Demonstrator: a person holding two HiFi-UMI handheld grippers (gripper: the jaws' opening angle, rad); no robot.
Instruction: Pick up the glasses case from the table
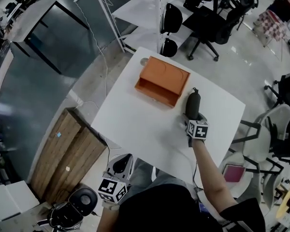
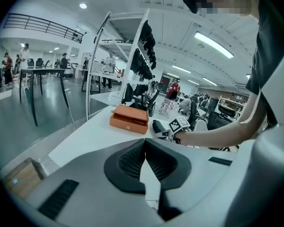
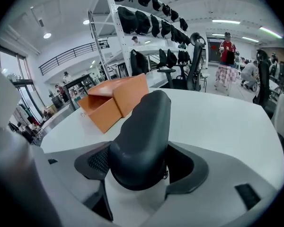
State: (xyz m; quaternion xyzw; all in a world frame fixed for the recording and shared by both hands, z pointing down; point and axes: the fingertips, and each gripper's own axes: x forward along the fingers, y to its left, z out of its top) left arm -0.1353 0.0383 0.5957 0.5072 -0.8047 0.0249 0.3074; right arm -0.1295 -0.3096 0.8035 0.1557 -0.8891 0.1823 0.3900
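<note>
Black pads of the left gripper [image 2: 144, 145] meet on nothing, short of the white table [image 1: 135, 124]. Beyond lies an orange box [image 1: 163, 81]. Beside it the dark glasses case [image 1: 192, 104] lies on the table. The right gripper [image 1: 191, 119] straddles its near end, jaws wide and seemingly not pressing, so closing and lifting remain.

box [image 1: 163, 80]: orange, on white table [image 1: 135, 129]
cabinet [image 1: 63, 151]: wooden, on floor beside table
chair [image 1: 209, 19]: black, beyond table
</note>
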